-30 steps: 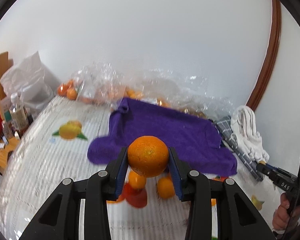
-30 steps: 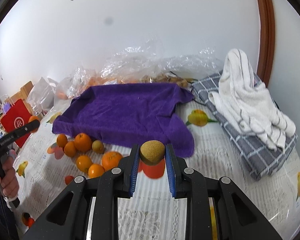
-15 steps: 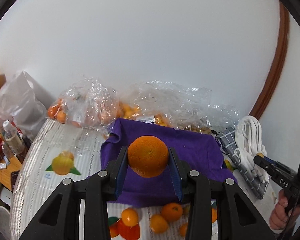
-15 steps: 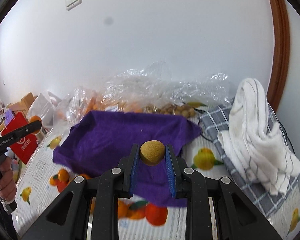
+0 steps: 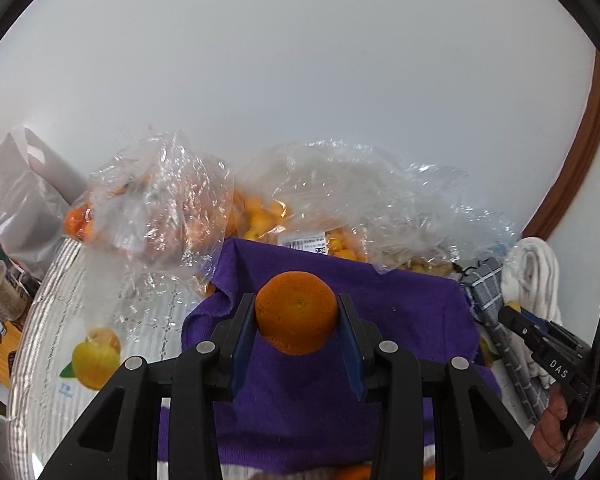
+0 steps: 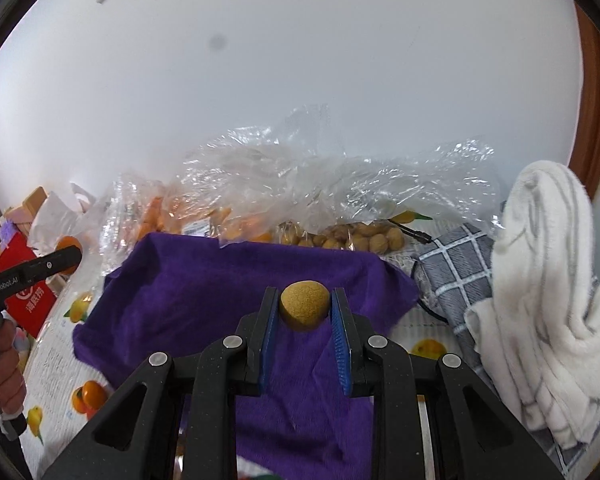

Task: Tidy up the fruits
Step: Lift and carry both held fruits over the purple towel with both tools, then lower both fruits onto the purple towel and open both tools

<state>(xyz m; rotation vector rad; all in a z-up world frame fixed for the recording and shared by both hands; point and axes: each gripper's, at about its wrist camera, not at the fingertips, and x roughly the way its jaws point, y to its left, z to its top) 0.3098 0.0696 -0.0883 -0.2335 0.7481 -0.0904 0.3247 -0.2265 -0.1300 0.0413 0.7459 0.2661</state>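
My left gripper is shut on an orange and holds it in the air over the purple towel. My right gripper is shut on a small brown-yellow fruit and holds it above the same purple towel. The towel lies spread on the fruit-print tablecloth. The right gripper also shows at the right edge of the left wrist view. The left gripper with its orange shows at the left edge of the right wrist view. Loose fruits below are mostly hidden by the grippers.
Clear plastic bags with oranges and small fruits lie behind the towel by the white wall; they also show in the right wrist view. A white striped towel on a grey checked cloth lies right. A red bag and bottles stand left.
Both grippers have risen and moved forward over the purple towel, each still holding its fruit. The loose oranges on the tablecloth have dropped out of view below.
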